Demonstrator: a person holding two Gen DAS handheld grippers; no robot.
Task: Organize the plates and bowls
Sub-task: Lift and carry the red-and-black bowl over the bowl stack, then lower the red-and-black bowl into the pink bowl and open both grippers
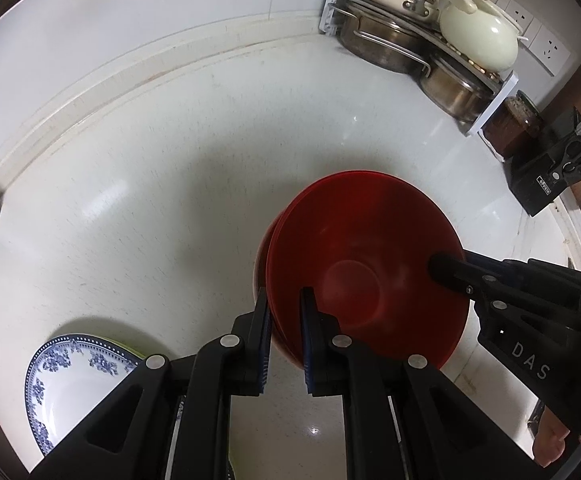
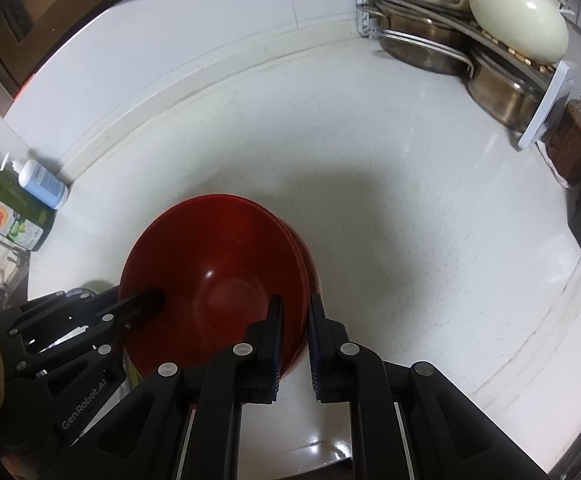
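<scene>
So both tools are pinching the same stack of red bowls (image 1: 366,264) from opposite sides, and the stack is sitting tilted over the white bench (image 1: 162,184), roughly mid-bench. The left tool (image 1: 285,300) is clamping the rim on its side, one blue-padded finger inside the top bowl and the other outside, with the edges of the nested bowls showing between them. The right tool (image 2: 295,304) is doing the same thing on the opposite rim, fingers closed down on the bowl wall. From the left wrist view the right tool is reaching in from the right with a black finger lying on the inner surface of the top bowl. I can't tell whether the stack is touching the bench or hanging just above it. A blue-and-white floral plate (image 1: 70,384) is lying flat on the bench near the left tool, partly hidden under it. In the far corner a rack of steel pots (image 1: 386,40) is carrying a cream lidded pot (image 1: 478,36), with a dark jar (image 1: 518,120) beside it. A white pump bottle (image 2: 40,182) and a green dish soap bottle (image 2: 14,208) are lying against the backsplash at the far left.
</scene>
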